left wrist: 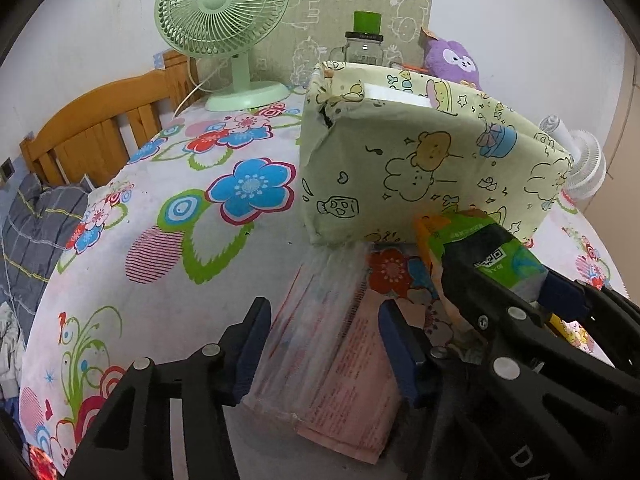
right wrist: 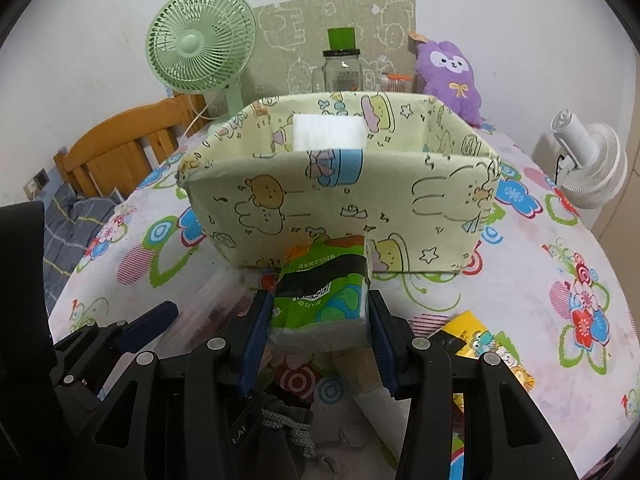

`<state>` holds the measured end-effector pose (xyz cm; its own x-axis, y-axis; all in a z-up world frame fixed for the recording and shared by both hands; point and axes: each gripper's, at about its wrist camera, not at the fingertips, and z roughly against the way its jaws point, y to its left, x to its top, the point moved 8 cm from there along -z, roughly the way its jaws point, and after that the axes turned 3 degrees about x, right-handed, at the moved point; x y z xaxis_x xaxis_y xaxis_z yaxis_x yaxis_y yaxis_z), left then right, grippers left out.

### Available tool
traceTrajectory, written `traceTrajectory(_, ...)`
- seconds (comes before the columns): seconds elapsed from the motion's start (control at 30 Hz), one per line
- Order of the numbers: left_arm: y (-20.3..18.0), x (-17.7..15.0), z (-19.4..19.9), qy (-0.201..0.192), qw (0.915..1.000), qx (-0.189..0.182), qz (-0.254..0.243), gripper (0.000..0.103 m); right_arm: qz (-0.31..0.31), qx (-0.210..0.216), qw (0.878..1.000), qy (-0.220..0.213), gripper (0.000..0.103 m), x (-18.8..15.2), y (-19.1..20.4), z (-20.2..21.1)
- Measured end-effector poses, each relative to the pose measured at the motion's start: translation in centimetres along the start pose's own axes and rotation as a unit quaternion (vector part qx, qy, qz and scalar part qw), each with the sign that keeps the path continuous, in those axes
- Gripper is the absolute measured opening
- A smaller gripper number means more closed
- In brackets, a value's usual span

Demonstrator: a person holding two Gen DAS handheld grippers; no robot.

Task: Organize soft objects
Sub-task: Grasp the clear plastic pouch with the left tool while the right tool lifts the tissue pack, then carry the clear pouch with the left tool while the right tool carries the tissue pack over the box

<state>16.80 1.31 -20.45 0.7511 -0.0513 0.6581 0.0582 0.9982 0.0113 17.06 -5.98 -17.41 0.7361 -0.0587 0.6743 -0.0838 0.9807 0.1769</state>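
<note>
A flat clear-and-pink mask pack [left wrist: 332, 344] lies on the flowered tablecloth in front of a pale green cartoon-print fabric box [left wrist: 420, 160]. My left gripper [left wrist: 326, 340] straddles the pack, one blue pad at each long edge, and I see no squeeze on it. My right gripper [right wrist: 318, 304] is shut on a green tissue pack [right wrist: 320, 300], held just above the table before the fabric box [right wrist: 320, 208]. From the left wrist view the tissue pack [left wrist: 492, 256] shows at the right. A white foam block [right wrist: 328, 132] stands inside the box at its far wall.
Behind the box stand a green fan [right wrist: 200, 48], a glass jar with a green lid [right wrist: 342, 68] and a purple plush [right wrist: 450, 72]. A white fan [right wrist: 588, 164] stands at the right. A yellow pack [right wrist: 480, 340] and grey corded cloth [right wrist: 280, 424] lie near me.
</note>
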Motion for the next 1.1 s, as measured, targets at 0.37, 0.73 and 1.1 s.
traceTrajectory(0.37, 0.0, 0.2, -0.1, -0.001, 1.0, -0.001, -0.002, 0.048, -0.007, 0.011, 1.0, 0.005, 0.051, -0.1, -0.1, -0.4)
traceTrajectory(0.73, -0.2, 0.5, 1.1, -0.018, 0.9995, 0.021, -0.011, 0.024, -0.017, 0.02, 1.0, 0.006, 0.051, -0.2, -0.5, 0.0)
traceTrajectory(1.1, -1.3, 0.9, 2.9, -0.033, 0.9991, 0.023, -0.01, 0.023, -0.025, 0.026, 0.999, -0.016, 0.051, 0.1, -1.3, 2.1)
